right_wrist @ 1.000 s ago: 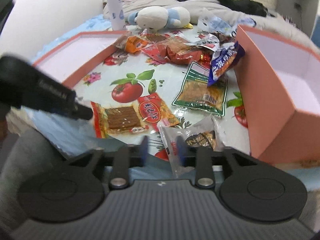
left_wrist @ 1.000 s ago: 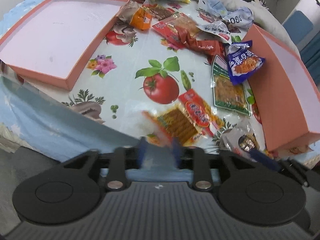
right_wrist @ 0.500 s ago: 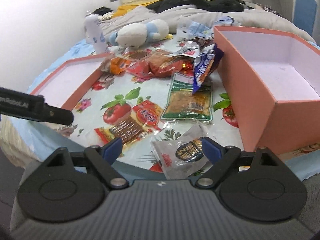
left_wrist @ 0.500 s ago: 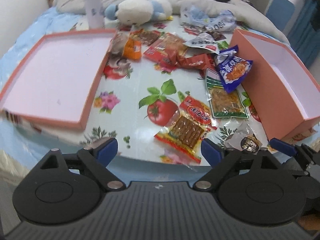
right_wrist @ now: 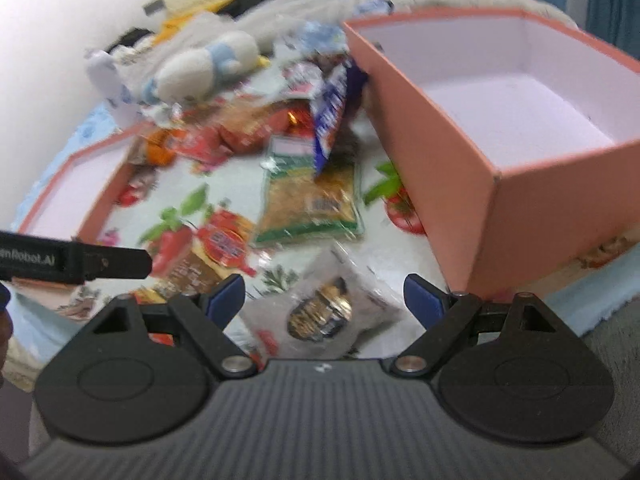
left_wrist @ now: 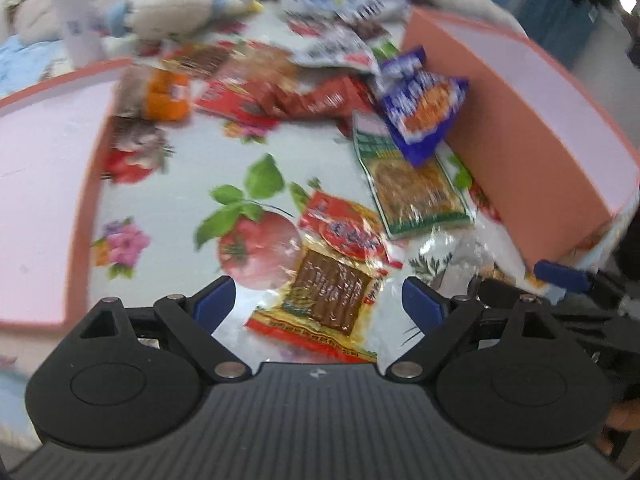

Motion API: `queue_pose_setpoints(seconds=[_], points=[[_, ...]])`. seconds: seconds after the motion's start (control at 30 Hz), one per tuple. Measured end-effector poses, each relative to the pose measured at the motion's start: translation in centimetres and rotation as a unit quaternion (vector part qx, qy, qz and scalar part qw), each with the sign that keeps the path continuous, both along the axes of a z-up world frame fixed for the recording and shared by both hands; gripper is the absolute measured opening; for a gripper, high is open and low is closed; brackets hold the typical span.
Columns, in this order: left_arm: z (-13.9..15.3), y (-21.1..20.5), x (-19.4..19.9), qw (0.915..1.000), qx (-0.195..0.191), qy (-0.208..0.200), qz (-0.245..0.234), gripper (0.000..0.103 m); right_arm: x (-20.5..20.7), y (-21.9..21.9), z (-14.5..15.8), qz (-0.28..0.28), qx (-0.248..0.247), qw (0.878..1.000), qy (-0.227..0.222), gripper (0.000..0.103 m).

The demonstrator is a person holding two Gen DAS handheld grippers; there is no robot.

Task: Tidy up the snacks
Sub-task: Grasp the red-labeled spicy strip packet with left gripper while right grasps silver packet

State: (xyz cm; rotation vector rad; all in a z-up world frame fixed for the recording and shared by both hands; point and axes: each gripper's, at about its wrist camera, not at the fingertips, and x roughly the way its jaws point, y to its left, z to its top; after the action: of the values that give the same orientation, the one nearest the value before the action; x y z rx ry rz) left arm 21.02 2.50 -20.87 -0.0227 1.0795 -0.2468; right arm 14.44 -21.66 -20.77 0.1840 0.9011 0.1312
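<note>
My left gripper (left_wrist: 318, 306) is open above a red and yellow snack packet (left_wrist: 332, 280) lying flat on the fruit-print tablecloth (left_wrist: 180, 200); the packet sits between the blue pads, untouched. My right gripper (right_wrist: 324, 300) is open over a clear packet with a gold label (right_wrist: 324, 312), which also lies loose between its pads. A green packet (left_wrist: 412, 188) and a blue packet (left_wrist: 424, 108) lie beside the deep salmon box (right_wrist: 500, 92). More red and orange packets (left_wrist: 256, 88) are piled at the back. The shallow salmon lid (left_wrist: 40, 184) is on the left.
A plush toy (left_wrist: 188, 0) and a white bottle (left_wrist: 76, 16) stand at the back of the table, with bedding behind. The other gripper's dark finger (right_wrist: 80, 260) crosses the left of the right wrist view. The table's front edge is just under both grippers.
Both grippers went from nearly shut to wide open, rolled upright and moved in toward the table. The packets now lie between their pads.
</note>
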Motion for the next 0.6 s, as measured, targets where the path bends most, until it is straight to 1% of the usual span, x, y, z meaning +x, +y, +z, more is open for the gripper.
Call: queue_pose_setpoints(seconds=[0.1,0.17,0.2,0.27,0.3,0.33,0.43,0.47,0.6], points=[[-1.7,-1.0,0.9,0.999,0.014,0.013,-0.039,0.093,0.4,-0.4,-1.2,-0.011,0.003,0.999,0.034,0.088],[-2.9,-1.5,1.2,0.9972,0.038,0.017,-0.062,0.093,0.6,-0.5,-1.9,-0.011,0.01,0.999,0.043,0.087],[-3.4,-1.8,1.3,0.9961,0.05,0.014,-0.071,0.092,0.6,-0.5,-2.1,-0.008,0.009,0.999,0.041,0.087],[-3.7,-2.1,1.2,0.9939,0.079,-0.01,-0.076,0.091,0.9,-0.2,-2.0,0.005,0.005,0.999,0.036,0.086],[-3.8,-2.1,1.1,0.993,0.08,-0.018,-0.084,0.091,1.0,-0.1,-2.0,0.009,0.003,0.999,0.035,0.085],[-4.0,-2.0,1.1,0.9928,0.075,-0.015,-0.092,0.091,1.2,-0.1,-2.0,0.011,0.003,0.999,0.035,0.083],[-5.3,-1.9,1.4,0.9922,0.075,0.014,-0.098,0.089,1.7,-0.1,-2.5,0.02,0.003,0.999,0.039,0.082],[-5.3,-1.8,1.3,0.9922,0.074,0.008,-0.1,0.089,1.8,0.0,-2.5,0.026,-0.001,0.999,0.039,0.082],[-5.2,-2.1,1.6,0.9922,0.072,0.016,-0.101,0.079,2.3,0.2,-2.6,0.041,-0.005,0.999,0.036,0.082]])
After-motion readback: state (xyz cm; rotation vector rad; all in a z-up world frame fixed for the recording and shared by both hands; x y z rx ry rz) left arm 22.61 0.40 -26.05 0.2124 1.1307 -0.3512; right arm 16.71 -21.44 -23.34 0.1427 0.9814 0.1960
